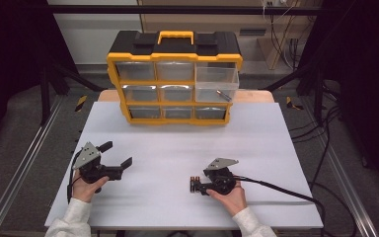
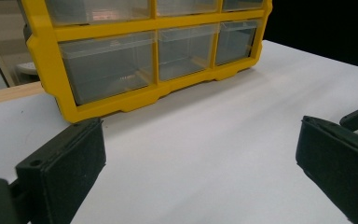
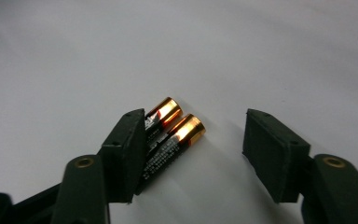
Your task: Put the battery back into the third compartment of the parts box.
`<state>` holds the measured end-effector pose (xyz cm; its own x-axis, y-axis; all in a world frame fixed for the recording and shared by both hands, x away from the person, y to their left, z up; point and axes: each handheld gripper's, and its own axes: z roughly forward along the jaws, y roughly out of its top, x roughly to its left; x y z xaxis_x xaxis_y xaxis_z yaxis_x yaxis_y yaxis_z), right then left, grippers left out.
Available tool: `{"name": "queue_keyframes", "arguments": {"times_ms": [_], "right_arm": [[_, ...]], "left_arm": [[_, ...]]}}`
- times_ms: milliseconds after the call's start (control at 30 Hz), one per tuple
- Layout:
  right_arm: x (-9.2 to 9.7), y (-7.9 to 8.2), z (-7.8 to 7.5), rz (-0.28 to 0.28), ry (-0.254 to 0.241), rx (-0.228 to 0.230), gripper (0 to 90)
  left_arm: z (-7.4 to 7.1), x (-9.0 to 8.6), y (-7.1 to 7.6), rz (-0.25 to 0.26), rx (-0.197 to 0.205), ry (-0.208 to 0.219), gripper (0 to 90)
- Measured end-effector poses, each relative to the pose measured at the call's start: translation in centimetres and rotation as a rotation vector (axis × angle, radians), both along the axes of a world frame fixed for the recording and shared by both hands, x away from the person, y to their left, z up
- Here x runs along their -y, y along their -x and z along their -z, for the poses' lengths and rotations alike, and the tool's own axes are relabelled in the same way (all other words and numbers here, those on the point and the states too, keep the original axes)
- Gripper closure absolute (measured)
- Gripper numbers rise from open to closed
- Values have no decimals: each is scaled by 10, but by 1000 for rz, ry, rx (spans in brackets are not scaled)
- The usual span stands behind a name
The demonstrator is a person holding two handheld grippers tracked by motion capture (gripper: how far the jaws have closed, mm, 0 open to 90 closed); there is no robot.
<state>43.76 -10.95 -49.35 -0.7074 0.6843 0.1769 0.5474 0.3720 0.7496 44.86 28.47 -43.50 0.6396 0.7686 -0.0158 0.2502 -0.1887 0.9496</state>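
Two black-and-gold batteries [image 3: 168, 140] lie side by side on the white table [image 1: 256, 143]. My right gripper [image 3: 193, 125] is open around them: they rest against one jaw, and the other jaw stands well clear. In the high view that gripper [image 1: 193, 184] sits low at the centre right, with the batteries [image 1: 196, 180] at its tips. My left gripper [image 1: 117, 154] is wide open at the near left with nothing between its jaws [image 2: 200, 154]. A yellow and black drawer organizer [image 1: 175, 49] stands at the far edge.
One clear drawer [image 1: 217, 81] at the organizer's right side is pulled out, and a small battery-like item [image 1: 223, 95] lies in it. The organizer's lower drawers [image 2: 107, 70] face my left gripper. A black cable [image 1: 276, 188] trails right from my right gripper.
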Motion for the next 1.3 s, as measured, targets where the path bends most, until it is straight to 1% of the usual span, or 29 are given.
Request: {"name": "queue_keyframes", "arguments": {"times_ms": [133,267,333,400,567,700,767,933,1000,1033,1233,1300], "right_arm": [[1,1,-2,-12,-3,-15,496],[1,2,-1,-17,12,-19,524],[0,3,-1,-19,23,-10,540],[0,4,-2,-20,32,-10,571],[0,5,-2,-21,36,-15,596],[0,7,-3,-34,35,-23,661],[0,7,-2,-39,37,-18,685],[1,7,-3,-39,45,-16,735],[1,7,-3,-33,48,-23,760],[1,6,-3,-35,50,-18,768],[2,4,-4,-39,48,-29,773],[3,4,-5,-36,51,-21,773]], "left_arm": [[0,0,0,-2,1,-1,10],[0,0,0,-2,2,0,10],[0,-1,0,-3,2,0,10],[0,-1,0,-4,3,0,10],[-1,-1,0,-3,3,0,11],[-1,-1,0,-4,4,0,11],[-1,-1,0,-4,4,0,11],[-1,0,0,-5,3,-1,11],[-1,0,0,-4,3,-1,11],[-1,0,0,-3,4,-1,11],[-1,0,0,-3,4,0,12],[-1,-1,0,-3,4,0,12]]}}
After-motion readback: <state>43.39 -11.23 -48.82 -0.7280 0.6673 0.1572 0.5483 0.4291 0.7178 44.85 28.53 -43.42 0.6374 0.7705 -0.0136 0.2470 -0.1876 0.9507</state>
